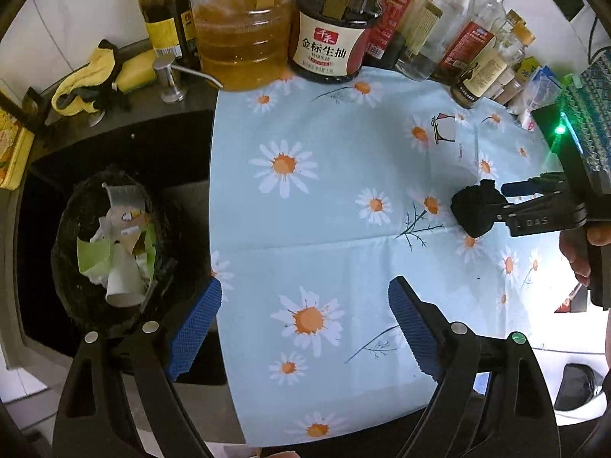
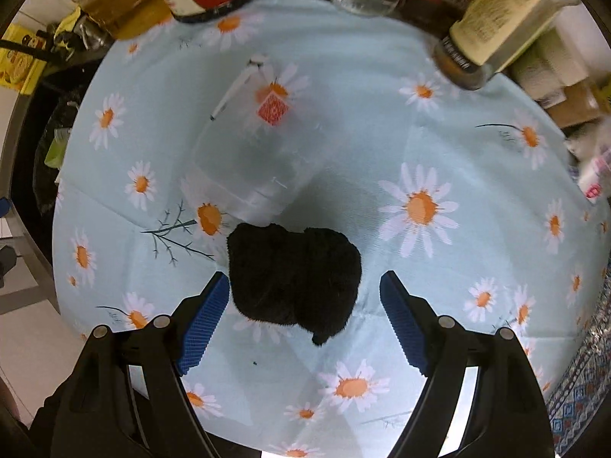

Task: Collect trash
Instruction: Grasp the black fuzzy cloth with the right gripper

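Observation:
A black fuzzy cloth (image 2: 294,278) lies on the light-blue daisy tablecloth (image 2: 382,122), between the blue pads of my open right gripper (image 2: 305,318); the pads do not touch it. In the left wrist view the cloth (image 1: 471,212) sits at the right gripper's tips (image 1: 496,206). My left gripper (image 1: 305,328) is open and empty above the tablecloth's (image 1: 324,133) left edge. A black-lined trash bin (image 1: 68,267) holding a paper cup (image 1: 122,282), green paper and scraps is low at the left. A clear plastic bag (image 2: 244,160) lies flat beyond the cloth.
Sauce and oil bottles line the far edge: a soy sauce jug (image 1: 328,34), an oil jug (image 1: 240,38), glass bottles (image 1: 469,49). A soap pump (image 1: 172,76), a yellow sponge and a rag (image 1: 88,76) sit by the dark sink (image 1: 152,152).

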{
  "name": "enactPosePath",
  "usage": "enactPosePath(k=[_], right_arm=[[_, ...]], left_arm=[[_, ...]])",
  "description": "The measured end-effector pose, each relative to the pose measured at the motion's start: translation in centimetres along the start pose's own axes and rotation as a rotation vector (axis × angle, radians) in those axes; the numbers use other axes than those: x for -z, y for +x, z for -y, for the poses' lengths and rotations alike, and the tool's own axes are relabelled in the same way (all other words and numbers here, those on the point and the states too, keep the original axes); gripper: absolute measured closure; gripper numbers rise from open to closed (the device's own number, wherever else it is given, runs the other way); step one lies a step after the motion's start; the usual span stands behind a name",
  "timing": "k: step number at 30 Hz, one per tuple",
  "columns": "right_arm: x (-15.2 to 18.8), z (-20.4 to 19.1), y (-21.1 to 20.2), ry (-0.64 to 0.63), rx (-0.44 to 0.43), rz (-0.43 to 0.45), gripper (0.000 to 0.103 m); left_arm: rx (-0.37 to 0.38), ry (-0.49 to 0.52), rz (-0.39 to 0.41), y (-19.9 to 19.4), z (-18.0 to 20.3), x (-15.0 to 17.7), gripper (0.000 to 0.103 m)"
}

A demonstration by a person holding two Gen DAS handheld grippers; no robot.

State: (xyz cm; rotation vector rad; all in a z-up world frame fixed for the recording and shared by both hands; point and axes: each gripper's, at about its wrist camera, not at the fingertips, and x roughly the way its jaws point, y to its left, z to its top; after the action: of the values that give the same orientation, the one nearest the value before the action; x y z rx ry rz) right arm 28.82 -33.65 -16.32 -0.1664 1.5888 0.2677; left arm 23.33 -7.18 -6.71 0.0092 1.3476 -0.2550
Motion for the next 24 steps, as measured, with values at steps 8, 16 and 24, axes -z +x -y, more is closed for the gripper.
enactPosePath(k=[8,16,24], right_arm=[[0.3,-0.8,2.1,-0.05,0.006,-0.019,0.023],[1.4,-0.5,1.5,-0.059,0.0,0.008,0.029],[3.2,2.3,-0.5,-0.011,-0.042,0.045,0.029]], left_arm=[[-0.019,-0.029,-0.017,0.5,1.2,0.8,0.016],[-0.025,-0.019,-0.028,0.9,2.4,0.6,0.016],[-0.014,0.065,-0.034,2.1,5.9,-1.8,0.016]])
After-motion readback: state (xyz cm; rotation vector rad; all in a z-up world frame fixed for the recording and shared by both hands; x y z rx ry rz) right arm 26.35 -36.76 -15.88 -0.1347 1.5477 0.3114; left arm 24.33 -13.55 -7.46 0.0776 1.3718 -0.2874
